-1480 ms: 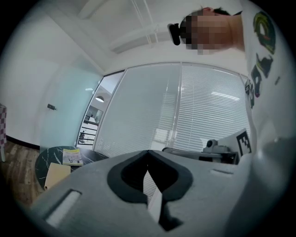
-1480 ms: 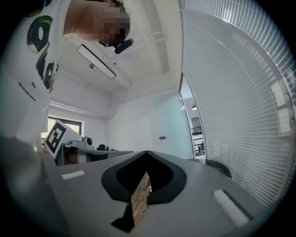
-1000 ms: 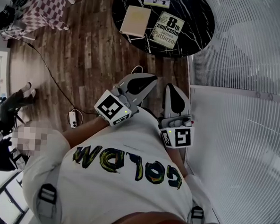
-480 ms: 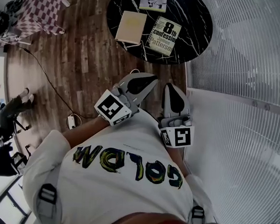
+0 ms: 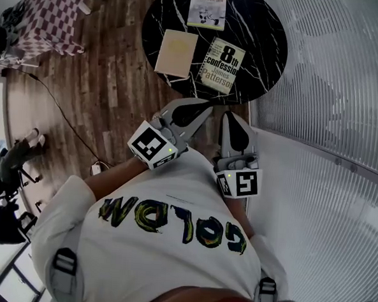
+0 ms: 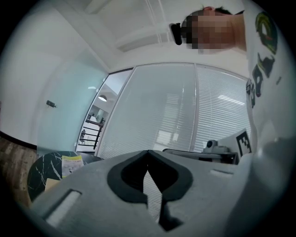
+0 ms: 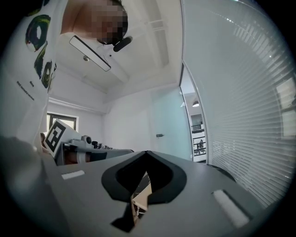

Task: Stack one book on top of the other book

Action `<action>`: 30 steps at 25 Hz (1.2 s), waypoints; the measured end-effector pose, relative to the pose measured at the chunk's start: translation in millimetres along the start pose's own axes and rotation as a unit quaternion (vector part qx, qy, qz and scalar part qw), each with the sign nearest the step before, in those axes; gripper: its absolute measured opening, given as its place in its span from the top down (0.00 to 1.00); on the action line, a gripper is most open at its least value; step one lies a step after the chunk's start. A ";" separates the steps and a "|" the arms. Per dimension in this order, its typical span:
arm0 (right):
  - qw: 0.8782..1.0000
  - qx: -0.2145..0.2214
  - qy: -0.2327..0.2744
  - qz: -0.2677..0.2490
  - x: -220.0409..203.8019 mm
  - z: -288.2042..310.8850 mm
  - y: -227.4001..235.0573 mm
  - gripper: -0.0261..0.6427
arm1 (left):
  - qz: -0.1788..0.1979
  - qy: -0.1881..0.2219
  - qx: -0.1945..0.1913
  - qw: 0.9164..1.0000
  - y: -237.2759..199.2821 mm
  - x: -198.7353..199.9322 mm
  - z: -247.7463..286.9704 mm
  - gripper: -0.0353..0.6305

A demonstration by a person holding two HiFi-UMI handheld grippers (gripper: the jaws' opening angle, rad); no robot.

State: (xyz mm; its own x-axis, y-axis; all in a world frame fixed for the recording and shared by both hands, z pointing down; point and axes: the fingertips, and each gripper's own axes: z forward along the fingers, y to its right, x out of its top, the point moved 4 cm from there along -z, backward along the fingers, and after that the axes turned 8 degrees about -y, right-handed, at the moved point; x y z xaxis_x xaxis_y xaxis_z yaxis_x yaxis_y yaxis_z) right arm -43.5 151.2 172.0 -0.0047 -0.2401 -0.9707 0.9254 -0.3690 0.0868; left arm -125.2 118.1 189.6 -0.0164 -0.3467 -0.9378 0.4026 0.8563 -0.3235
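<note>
Head view, looking steeply down: a round black marble counter with white veins (image 5: 272, 37), carrying three books, all lying flat and apart from each other. Nearest the left edge, a plain cream-coloured book (image 5: 176, 53); just beside it on the right, a grey paperback with large "8th confession" print (image 5: 222, 66); further away, a pale yellow-green booklet (image 5: 207, 9). No book on another yet, so stacking not begun.

Below the counter in this view, the left claw (image 5: 204, 106) and the right claw (image 5: 232, 118), both of grey plastic, held side by side close to the white printed shirt (image 5: 170, 242), pointing level toward the counter and well apart from the books. Probably kept together and near the body because nothing to carry yet and the books out of reach.

In left gripper view, jaws pressed fully together, nothing between them, only window blinds (image 6: 222, 111) seen beyond. In right gripper view, the same: jaws closed to the end, empty, only a piece of the room behind. Closed jaws of no use for taking a book; to be opened before reaching, most likely for the cream book or the paperback, since lying nearest and side by side
</note>
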 end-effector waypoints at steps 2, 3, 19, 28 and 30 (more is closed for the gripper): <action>1.000 0.002 -0.004 0.000 2.7 17.6 3.7 0.96 | -0.002 0.001 -0.001 1.000 -15.6 5.4 4.6 0.94; 1.000 0.002 -0.006 0.000 3.9 26.5 5.4 0.96 | -0.004 0.000 -0.002 1.000 -24.2 7.3 7.0 0.94; 1.000 -0.008 -0.024 -0.001 19.5 128.7 32.7 0.96 | -0.026 -0.005 -0.008 1.000 -128.1 31.3 36.7 0.94; 0.999 -0.012 -0.028 0.009 17.4 145.1 45.6 0.96 | -0.026 -0.015 -0.017 0.999 -142.2 30.7 51.7 0.94; 0.999 -0.011 -0.028 0.011 17.5 145.7 46.9 0.96 | -0.022 -0.019 -0.017 0.999 -141.8 30.8 52.9 0.94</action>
State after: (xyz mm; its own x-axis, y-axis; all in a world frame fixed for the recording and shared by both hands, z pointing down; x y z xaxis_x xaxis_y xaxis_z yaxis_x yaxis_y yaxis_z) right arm -55.4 -1.1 191.7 -0.0047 -0.2980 -0.9545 0.9338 -0.3428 0.1024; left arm -134.4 -34.2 213.2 0.0013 -0.3985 -0.9171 0.3711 0.8519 -0.3696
